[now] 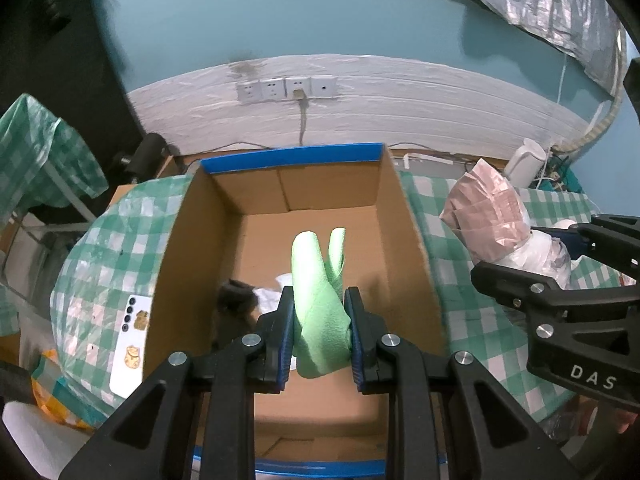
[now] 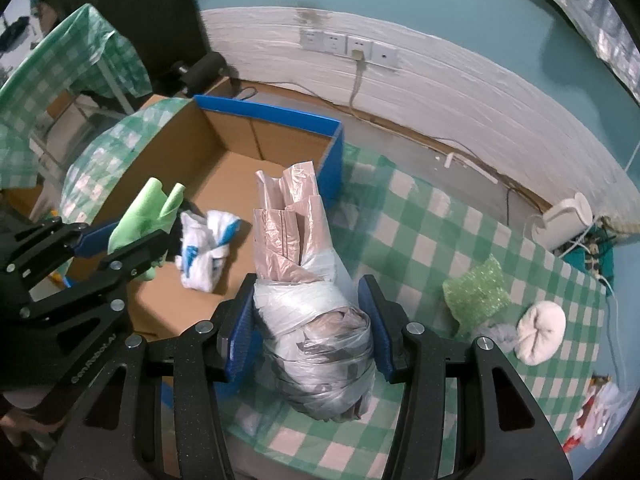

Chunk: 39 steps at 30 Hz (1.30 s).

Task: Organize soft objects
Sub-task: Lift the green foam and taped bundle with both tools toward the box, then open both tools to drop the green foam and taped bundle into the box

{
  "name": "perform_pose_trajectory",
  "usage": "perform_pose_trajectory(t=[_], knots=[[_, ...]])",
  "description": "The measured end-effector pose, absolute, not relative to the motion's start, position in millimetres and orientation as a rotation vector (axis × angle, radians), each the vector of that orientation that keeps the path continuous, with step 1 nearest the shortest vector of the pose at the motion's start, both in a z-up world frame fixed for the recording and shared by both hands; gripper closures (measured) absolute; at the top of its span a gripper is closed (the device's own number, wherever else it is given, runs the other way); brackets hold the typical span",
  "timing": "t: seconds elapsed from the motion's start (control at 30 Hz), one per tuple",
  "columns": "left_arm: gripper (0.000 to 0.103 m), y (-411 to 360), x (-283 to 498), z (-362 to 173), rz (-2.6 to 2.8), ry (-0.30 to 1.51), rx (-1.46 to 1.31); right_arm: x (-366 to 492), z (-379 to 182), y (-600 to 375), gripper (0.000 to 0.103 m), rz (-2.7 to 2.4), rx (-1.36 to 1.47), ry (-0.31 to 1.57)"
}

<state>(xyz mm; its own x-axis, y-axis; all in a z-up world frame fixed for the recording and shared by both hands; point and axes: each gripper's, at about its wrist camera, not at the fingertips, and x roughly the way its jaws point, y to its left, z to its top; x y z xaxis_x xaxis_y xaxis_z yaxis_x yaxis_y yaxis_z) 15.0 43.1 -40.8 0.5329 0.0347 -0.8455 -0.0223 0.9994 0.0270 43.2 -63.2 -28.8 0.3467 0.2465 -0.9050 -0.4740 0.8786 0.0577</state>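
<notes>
My left gripper (image 1: 319,304) is shut on a folded green cloth (image 1: 318,292) and holds it above the open cardboard box (image 1: 192,216) with blue taped rims. On the box floor lie a white and blue item (image 2: 204,250) and a small dark object (image 1: 236,298). My right gripper (image 2: 306,308) is shut on a bundle of rolled plastic bags (image 2: 312,320), pinkish at the top and white below, held over the table just right of the box (image 2: 328,152). The left gripper (image 2: 120,240) with its green cloth (image 2: 144,216) also shows at the left of the right wrist view.
A green checked tablecloth (image 2: 420,240) covers the table. On it to the right lie a green bubbly bag (image 2: 476,292), a white round soft item (image 2: 540,332) and a red and white item (image 2: 596,420). A phone (image 1: 132,344) lies left of the box. A white kettle (image 2: 568,220) stands by the wall.
</notes>
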Motion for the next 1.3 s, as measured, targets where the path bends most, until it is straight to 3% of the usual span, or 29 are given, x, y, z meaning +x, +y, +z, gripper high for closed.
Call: perform_pose_trajectory(t=[1.03,1.23,1.3], knots=[[0.079,115.3,12.2,-74.7,0.172,1.101,-0.032,45.5,-54.1,18.2,0.052,0.576,-0.291,1.169],[0.073,113.6,14.0,-75.7,0.185,1.109,-0.026,45.8,-53.8,20.4,0.05,0.583,-0.273,1.165],[0.073,113.0,15.0,-76.1,0.198,1.111,-0.015,45.9,-53.7,20.2,0.042,0.576,-0.274,1.164]])
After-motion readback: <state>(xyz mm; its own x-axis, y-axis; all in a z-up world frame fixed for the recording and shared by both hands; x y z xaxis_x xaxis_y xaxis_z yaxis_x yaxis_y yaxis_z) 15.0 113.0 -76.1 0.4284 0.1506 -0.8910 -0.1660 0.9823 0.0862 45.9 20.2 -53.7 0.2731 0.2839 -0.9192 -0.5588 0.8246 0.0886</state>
